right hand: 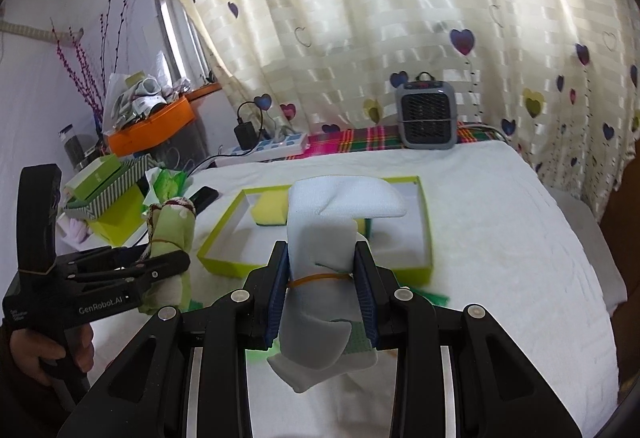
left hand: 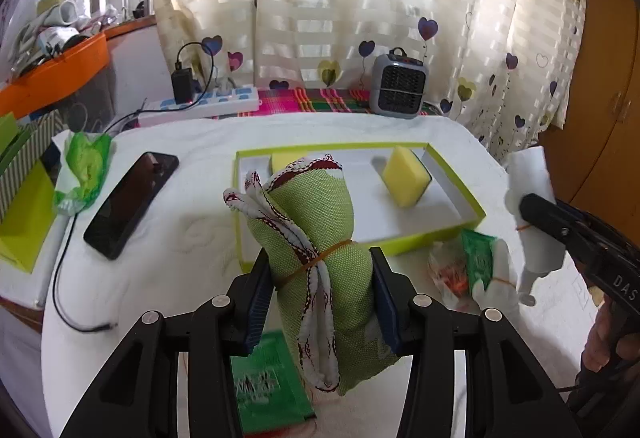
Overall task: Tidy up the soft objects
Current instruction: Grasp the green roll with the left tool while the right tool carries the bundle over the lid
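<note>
My left gripper (left hand: 320, 294) is shut on a rolled green cloth (left hand: 320, 222) with red-and-white trim, bound by a rubber band, held upright above the table in front of the tray. My right gripper (right hand: 322, 290) is shut on a rolled white cloth (right hand: 324, 234), also banded, held upright. A lime-edged white tray (left hand: 460, 194) holds two yellow sponges (left hand: 406, 176). The tray (right hand: 224, 234) and a sponge (right hand: 268, 212) also show in the right wrist view. The green cloth (right hand: 172, 226) shows at left there, the white cloth (left hand: 532, 174) at right in the left view.
A black phone (left hand: 128, 202) and cable lie left of the tray on the white tablecloth (left hand: 192, 238). Green packets (left hand: 478, 258) lie right of and below my left gripper. A grey heater (left hand: 398, 84), power strip (left hand: 200, 106) and boxes (left hand: 24, 198) line the back and left.
</note>
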`<state>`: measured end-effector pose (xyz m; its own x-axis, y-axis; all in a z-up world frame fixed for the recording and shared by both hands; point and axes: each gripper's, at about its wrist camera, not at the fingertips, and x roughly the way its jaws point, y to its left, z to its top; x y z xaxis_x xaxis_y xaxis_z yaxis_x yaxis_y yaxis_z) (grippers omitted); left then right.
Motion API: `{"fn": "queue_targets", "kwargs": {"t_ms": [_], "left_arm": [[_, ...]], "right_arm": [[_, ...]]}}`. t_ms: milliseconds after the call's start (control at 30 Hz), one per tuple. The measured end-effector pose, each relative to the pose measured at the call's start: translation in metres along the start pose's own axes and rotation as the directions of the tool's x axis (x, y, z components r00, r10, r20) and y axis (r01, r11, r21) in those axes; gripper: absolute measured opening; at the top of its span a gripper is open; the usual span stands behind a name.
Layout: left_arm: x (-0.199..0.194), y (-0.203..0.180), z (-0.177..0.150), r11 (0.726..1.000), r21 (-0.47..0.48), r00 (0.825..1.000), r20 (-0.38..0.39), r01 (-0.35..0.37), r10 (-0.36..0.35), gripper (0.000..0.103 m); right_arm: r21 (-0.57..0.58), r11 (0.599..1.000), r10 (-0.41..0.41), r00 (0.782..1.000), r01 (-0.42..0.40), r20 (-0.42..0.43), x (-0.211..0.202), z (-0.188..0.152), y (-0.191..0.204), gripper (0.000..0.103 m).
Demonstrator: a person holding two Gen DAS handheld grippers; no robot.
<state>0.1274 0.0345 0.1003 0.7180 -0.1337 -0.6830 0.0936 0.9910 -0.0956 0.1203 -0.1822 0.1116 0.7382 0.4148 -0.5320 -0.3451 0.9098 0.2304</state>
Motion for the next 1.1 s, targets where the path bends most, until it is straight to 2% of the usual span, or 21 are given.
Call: {"fn": "queue_targets", "kwargs": {"t_ms": [400,733,1100], "left_arm": [[0.032,0.008,0.022,1.0,0.015,1.0,-0.015,0.0,0.001,0.045],[0.074,0.017,0.035,1.0,0.019,0.998,-0.063,0.012,-0.011,0.045],[0.102,0.026,0.042,1.0,0.002,0.995,-0.095,0.016,-0.016,0.046]], "right_arm": [[-0.016,1.0,0.008,0.999,-0.008,-0.041,0.053,0.027,0.008,0.033],[-0.022,1.0,-0.017,0.992,0.014,-0.128,0.114,0.043,0.008,0.034],[-0.041,0.999,-0.035,0.977,0.027,-0.21,0.171,0.053,0.013,0.034]]}}
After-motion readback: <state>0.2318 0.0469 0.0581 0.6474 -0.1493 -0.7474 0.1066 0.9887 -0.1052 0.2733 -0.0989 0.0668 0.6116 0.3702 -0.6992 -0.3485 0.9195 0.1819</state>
